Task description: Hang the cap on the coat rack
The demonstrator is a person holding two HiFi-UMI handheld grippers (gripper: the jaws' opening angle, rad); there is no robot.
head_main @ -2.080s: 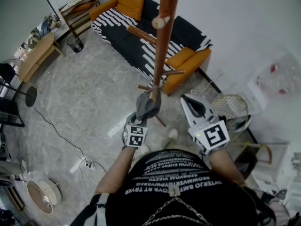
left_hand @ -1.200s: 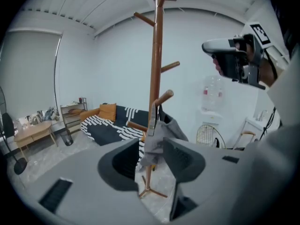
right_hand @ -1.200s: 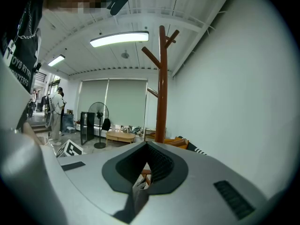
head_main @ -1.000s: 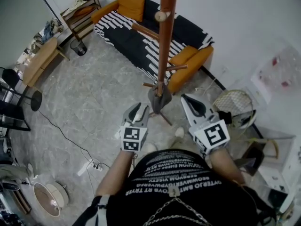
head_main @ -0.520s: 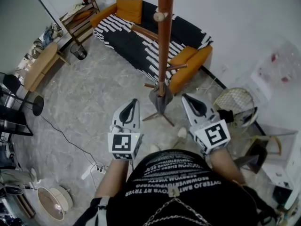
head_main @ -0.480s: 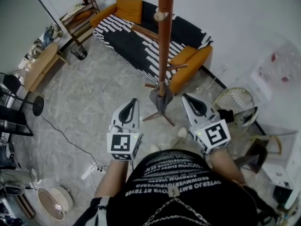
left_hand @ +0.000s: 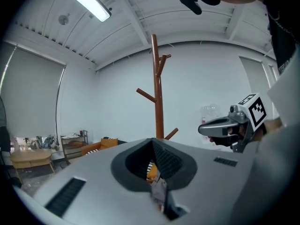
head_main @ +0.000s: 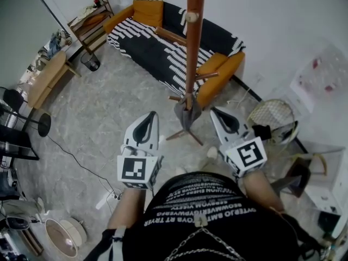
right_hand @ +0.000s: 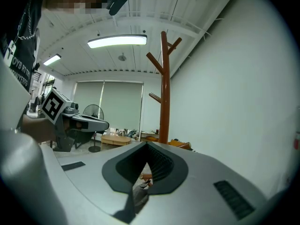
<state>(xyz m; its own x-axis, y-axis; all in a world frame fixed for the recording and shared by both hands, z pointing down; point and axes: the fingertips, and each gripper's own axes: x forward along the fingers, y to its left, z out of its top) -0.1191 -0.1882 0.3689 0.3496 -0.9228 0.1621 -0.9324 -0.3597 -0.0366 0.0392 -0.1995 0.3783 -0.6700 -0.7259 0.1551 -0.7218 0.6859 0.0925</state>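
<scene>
With the cap already draped on a low peg of the coat rack, close against the pole and just above the splayed feet, the step in hand appears to be withdrawal and verification. The left gripper has its jaws fully together with nothing between them; the right gripper likewise shows its jaws closed and empty. Both sit near the cap, one on each side, and neither touches it. To do this step well, draw both grippers straight back toward the body, clear of the pole and the protruding pegs — a knock on the pole could shake the cap loose. Confirm that the fabric sits over the peg rather than merely leaning on the pole; no view shows this clearly. Count: one cap, one coat rack with at least four pegs visible in the head view, two grippers.
</scene>
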